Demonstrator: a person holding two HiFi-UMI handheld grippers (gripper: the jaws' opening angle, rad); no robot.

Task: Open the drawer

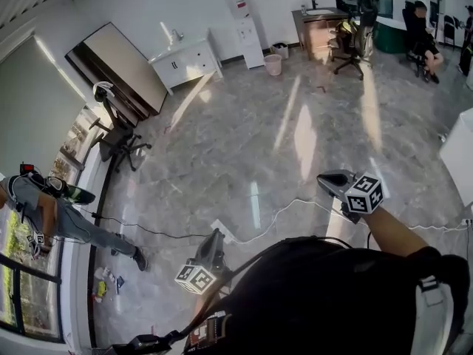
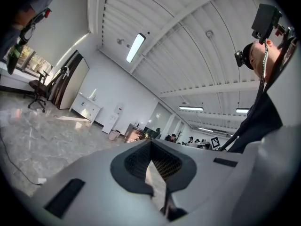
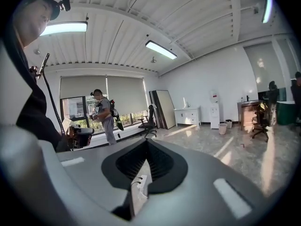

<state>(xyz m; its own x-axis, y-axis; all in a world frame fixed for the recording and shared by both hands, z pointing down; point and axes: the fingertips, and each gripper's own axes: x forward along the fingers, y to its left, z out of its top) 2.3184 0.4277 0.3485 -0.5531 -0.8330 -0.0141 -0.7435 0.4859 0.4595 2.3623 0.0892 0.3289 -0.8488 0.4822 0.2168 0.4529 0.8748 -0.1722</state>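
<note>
Left gripper: jaws together, tips meeting, nothing between them. Right gripper: same story, jaws closed tight on nothing. In the head view the left gripper sits at lower centre and the right gripper at centre right, well apart, both out over bare marble floor and touching nothing. A white cable runs across the floor just beyond them. Now the drawer: far off at the upper left of the head view a white cabinet stands against the back wall, with handled fronts, though I cannot tell whether those are drawers or doors. The same cabinet shows at middle left in the left gripper view and right of centre in the right gripper view. Beside it is a water dispenser, then a pink bin, then a wooden desk at top centre. A black chair stands at the left, and a person is by the window at the left edge.
</note>
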